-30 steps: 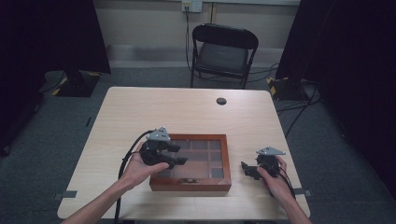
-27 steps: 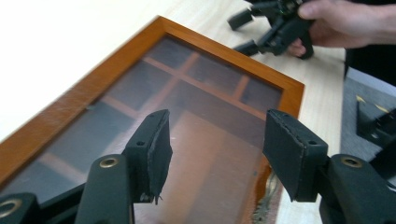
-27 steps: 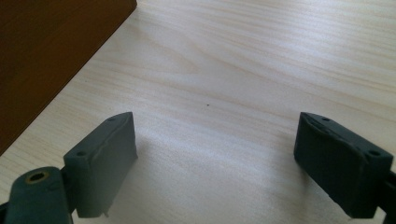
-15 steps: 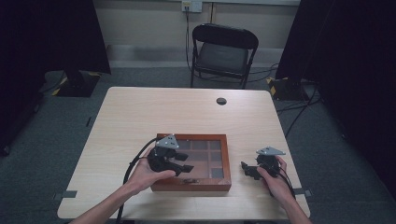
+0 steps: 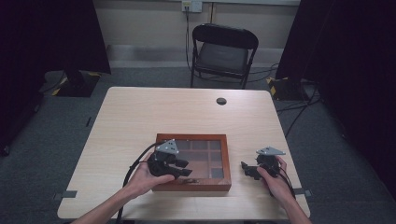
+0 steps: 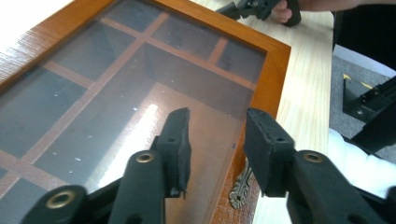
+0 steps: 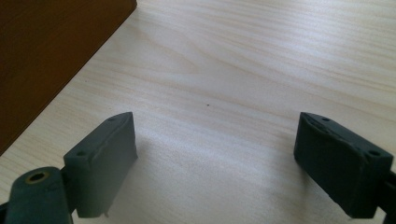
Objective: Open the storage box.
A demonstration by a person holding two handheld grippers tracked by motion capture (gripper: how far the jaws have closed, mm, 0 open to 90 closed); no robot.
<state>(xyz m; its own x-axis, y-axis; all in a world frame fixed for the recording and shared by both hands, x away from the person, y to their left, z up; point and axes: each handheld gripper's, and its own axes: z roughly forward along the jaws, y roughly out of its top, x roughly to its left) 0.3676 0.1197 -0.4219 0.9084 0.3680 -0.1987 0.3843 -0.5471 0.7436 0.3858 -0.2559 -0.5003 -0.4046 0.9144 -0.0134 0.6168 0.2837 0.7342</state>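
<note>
A wooden box with a glass lid divided into compartments is seen lying flat on the desk, close to the desk's near edge and about midway along it. In the left gripper view, a small ornate metal clasp is visible on the box's front wall, below the lid's frame.

The left hand-held gripper is held over the near left part of the lid. Its jaws are parted by a moderate gap and nothing is gripped between them; in the left gripper view they are seen above the glass near the front frame. Whether the lid is touched cannot be told.

The right hand-held gripper is held low over the bare desk, just beside the box's right side and apart from it. Its jaws are spread wide, with only bare desk surface between them in the right gripper view, where the box's dark side wall is seen at the upper left.

A small dark round item is set near the desk's far edge. A black folding chair stands beyond the desk.
</note>
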